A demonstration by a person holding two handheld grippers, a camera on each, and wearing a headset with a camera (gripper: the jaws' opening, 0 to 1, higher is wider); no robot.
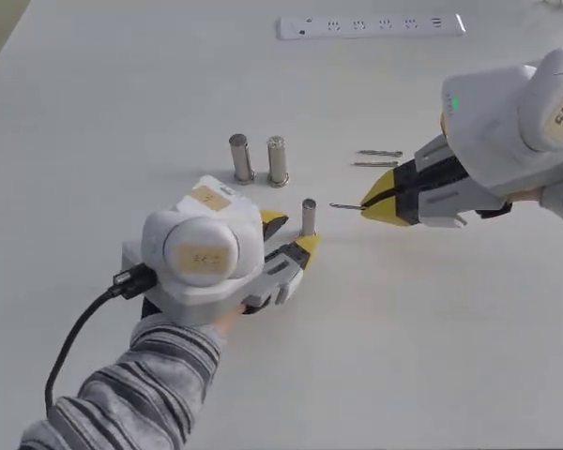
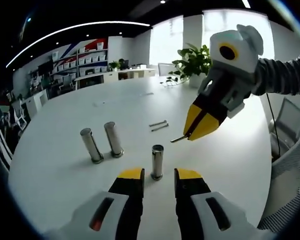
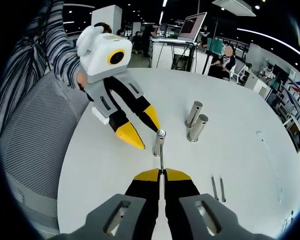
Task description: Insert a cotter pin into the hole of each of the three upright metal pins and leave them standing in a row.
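Closest to my headset is my striped sleeve [image 1: 141,384], and just past it the left gripper [image 1: 294,232] sits low over the white table [image 1: 450,328], with a black cable [image 1: 75,337] trailing from its back. Its fingers are spread apart. In the left gripper view the nearest metal pin [image 2: 157,162] stands upright just ahead of the gap between the yellow tips, not clamped. From the head view I cannot tell whether the lower tip touches its base. The right gripper [image 1: 371,206] comes in from the right, well above the table, its fingers pressed together on a cotter pin [image 1: 345,205] that sticks out horizontally toward the nearest metal pin. The free end of the cotter pin stops just short of the upper part of that pin and is not in the hole. In the right gripper view it lines up with the pin's top. The two other metal pins [image 1: 240,157] [image 1: 278,160] stand upright side by side, close together, just behind the left gripper and a little apart from the nearest one. Two loose cotter pins [image 1: 379,153] [image 1: 375,164] lie flat on the table, nearly parallel and just beside each other, behind the right gripper's tips. A white power strip [image 1: 371,25] lies along the far edge of the table.
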